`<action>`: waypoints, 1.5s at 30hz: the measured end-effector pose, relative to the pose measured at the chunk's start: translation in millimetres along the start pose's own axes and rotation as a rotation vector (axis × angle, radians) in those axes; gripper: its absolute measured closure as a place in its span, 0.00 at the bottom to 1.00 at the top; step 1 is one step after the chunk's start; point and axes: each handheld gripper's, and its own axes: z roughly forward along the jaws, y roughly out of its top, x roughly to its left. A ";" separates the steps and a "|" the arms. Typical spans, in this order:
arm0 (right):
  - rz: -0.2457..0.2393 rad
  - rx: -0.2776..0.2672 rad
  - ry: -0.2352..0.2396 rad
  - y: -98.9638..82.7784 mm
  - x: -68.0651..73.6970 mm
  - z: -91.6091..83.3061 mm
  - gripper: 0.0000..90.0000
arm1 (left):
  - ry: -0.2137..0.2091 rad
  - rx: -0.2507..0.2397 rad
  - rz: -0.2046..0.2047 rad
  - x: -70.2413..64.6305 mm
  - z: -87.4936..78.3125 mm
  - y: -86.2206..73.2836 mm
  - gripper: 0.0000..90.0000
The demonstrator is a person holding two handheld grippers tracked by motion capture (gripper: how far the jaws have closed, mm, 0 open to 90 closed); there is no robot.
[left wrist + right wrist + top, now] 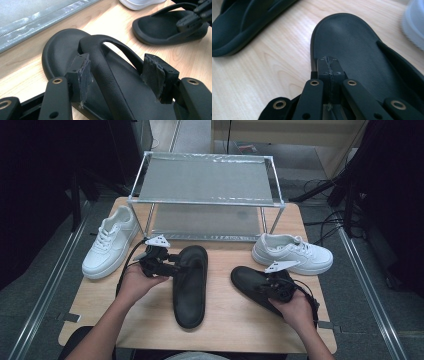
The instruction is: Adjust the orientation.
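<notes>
We look down and forward from above near table edge [235, 330], rack [207, 200] at 12 o'clock. Left gripper camera sits close over left sandal [105, 82], facing 2 o'clock toward right sandal [165, 28]. Right gripper camera, very near, shares both sandals and wood top.

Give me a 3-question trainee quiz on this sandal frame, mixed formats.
1. True or false: the left gripper has its jaws open around the strap of the left black sandal.
2. The right gripper is: A) open over a sneaker, B) shut, pads together, at the right black sandal, C) on the rack.
3. How many white sneakers are on the table, and where?

Key:
1. True
2. B
3. Two: left sneaker and right sneaker, flanking the metal rack.
</notes>
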 end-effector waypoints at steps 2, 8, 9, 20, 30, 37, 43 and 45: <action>-0.020 0.010 0.017 1.4 7.6 3.6 1.00 | 0.002 0.002 0.001 0.2 0.1 0.0 0.44; -0.066 0.022 0.038 2.8 23.6 7.8 1.00 | 0.003 -0.004 0.004 0.6 -1.9 -0.2 0.44; -0.066 0.010 0.037 3.0 23.3 6.1 1.00 | 0.003 -0.006 0.005 0.8 -2.2 -0.2 0.44; 0.022 0.004 0.015 -2.7 -2.7 2.7 1.00 | 0.005 -0.005 0.006 0.5 -1.1 -0.1 0.44; -0.011 0.046 0.062 -6.2 12.7 5.3 1.00 | 0.003 -0.001 0.006 -0.1 -0.5 -0.2 0.44; -0.077 0.117 0.098 -10.9 31.8 14.5 1.00 | 0.002 -0.001 0.004 0.0 -1.0 -0.2 0.44; -0.065 0.077 0.127 -9.9 36.0 8.7 1.00 | 0.002 -0.003 0.006 0.2 -1.6 -0.3 0.44; -0.046 0.028 0.103 -7.8 30.3 -0.9 1.00 | 0.001 -0.004 0.005 0.3 -1.8 -0.3 0.44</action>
